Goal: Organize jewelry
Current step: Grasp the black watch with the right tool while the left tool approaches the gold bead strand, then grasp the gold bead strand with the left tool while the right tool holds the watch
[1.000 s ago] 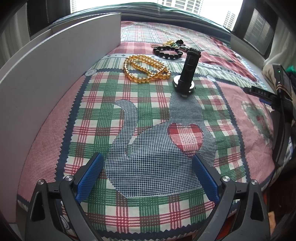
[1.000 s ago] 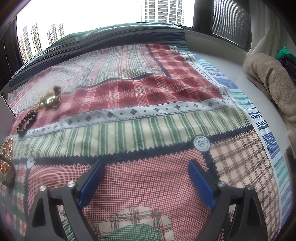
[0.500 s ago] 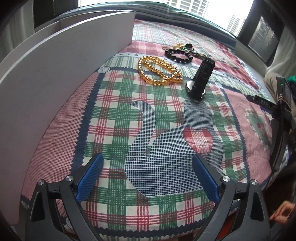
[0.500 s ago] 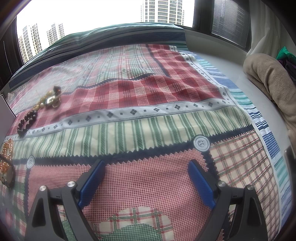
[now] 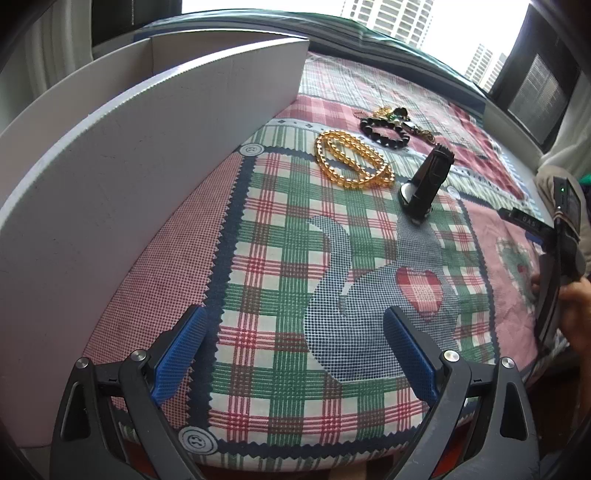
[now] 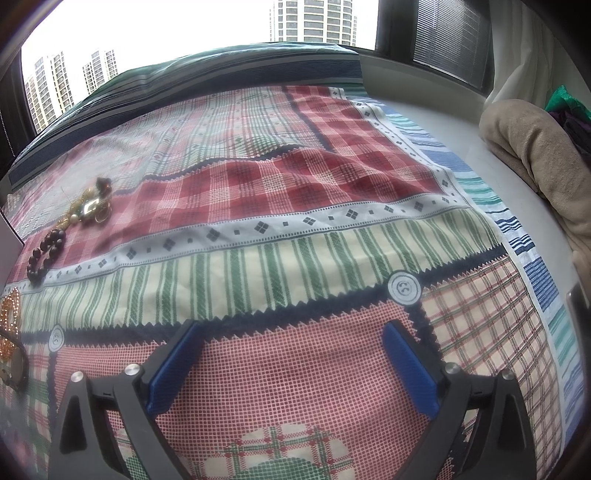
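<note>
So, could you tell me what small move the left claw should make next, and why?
Probably ease the left claw forward toward the amber bead necklace. The claw is open and empty, hovering over the patchwork quilt, and that necklace is the nearest jewelry ahead of it, lying in the open beside the white box. The right claw points away from the pile.

Home bedroom: patchwork quilt (image 6: 295,206), high-rise window (image 6: 184,33), folded blanket (image 6: 535,166).

left tool (image 5: 291,349) pulled back leftward, white box (image 5: 110,177) nearer, hand (image 5: 576,314) now visible
</note>
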